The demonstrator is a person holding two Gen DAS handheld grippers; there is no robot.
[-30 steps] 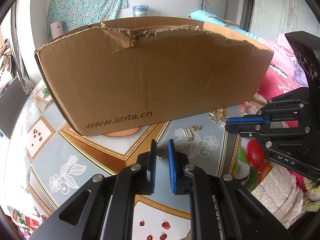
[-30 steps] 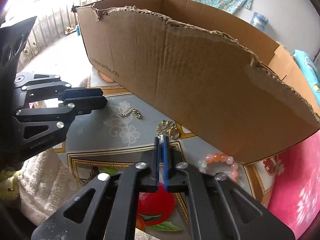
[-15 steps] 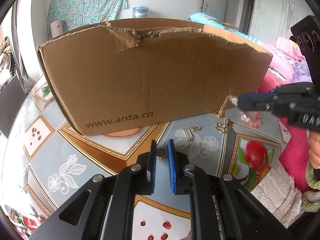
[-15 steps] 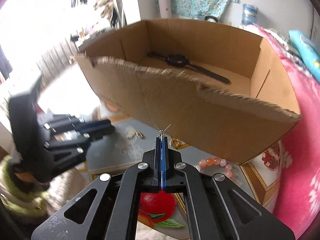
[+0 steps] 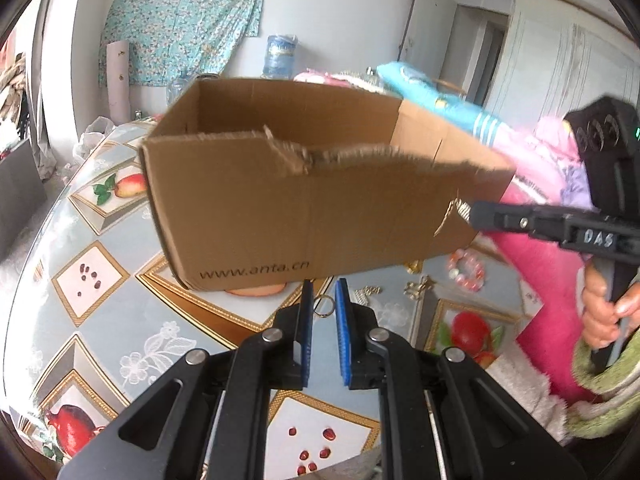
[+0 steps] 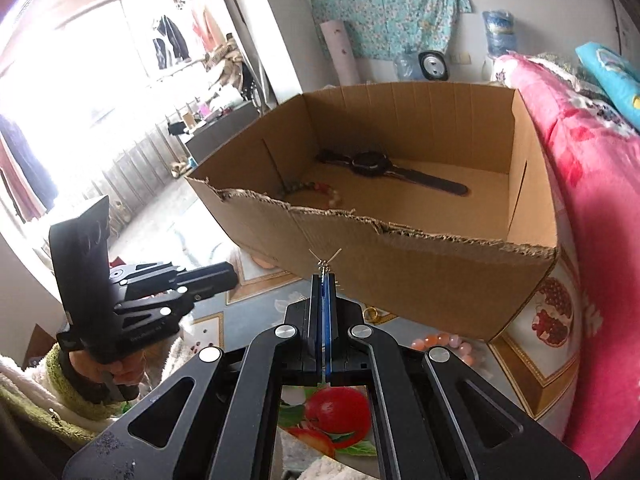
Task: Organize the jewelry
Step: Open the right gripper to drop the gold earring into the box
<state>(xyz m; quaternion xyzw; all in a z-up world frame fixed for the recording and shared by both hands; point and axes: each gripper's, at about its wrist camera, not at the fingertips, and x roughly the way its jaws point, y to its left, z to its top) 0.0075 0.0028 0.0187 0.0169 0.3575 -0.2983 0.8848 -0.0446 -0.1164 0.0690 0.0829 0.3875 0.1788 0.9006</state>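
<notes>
My right gripper (image 6: 323, 278) is shut on a thin silver chain (image 6: 325, 259) and holds it in the air before the torn front wall of the cardboard box (image 6: 420, 276). In the box lie a black watch (image 6: 372, 165) and a bead bracelet (image 6: 320, 191). In the left wrist view the right gripper (image 5: 474, 213) holds the chain (image 5: 454, 216) at the box's (image 5: 304, 216) right front corner. My left gripper (image 5: 322, 300) is open and empty above a small ring (image 5: 323, 305) on the table.
On the patterned tablecloth (image 5: 100, 312) lie a pink bead bracelet (image 5: 466, 270), a gold piece (image 5: 418, 286) and small silver pieces (image 5: 366, 292). A pink blanket (image 6: 592, 240) lies right of the box. The left gripper (image 6: 192, 284) is left of the box.
My right gripper has lifted the chain from the table up to about the box's rim height. Both wrist views have risen, and now look into the box. The left gripper stays open.
</notes>
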